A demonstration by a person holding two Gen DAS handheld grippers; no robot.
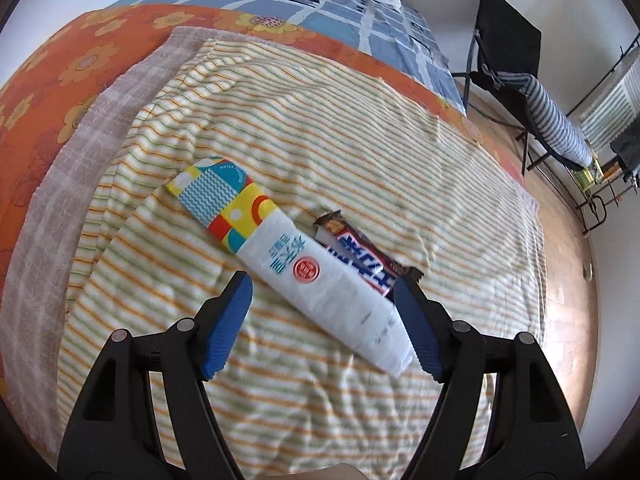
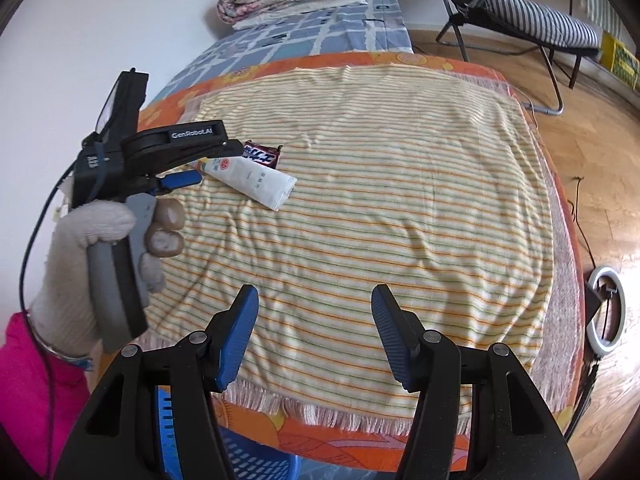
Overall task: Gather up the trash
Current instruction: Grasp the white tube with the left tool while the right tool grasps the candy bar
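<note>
Left wrist view: blue-padded fingers (image 1: pixel 230 324) of the left gripper (image 1: pixel 324 294) stand wide apart, straddling a white tissue pack (image 1: pixel 288 256) that lies slantwise on the striped cloth (image 1: pixel 360 140); neither pad presses on it, so nothing is held. Just beside the pack, touching its far edge, lies a dark candy wrapper (image 1: pixel 356 252). Judged step: approach to the first piece of trash; the next move calls for lowering and closing on the pack alone.

Right wrist view: the right gripper (image 2: pixel 314 300) hovers about half open and empty over bare cloth. A gloved hand (image 2: pixel 100 240) holds the left gripper over the pack. A blue basket (image 2: pixel 248 460) shows below the bed edge.
</note>
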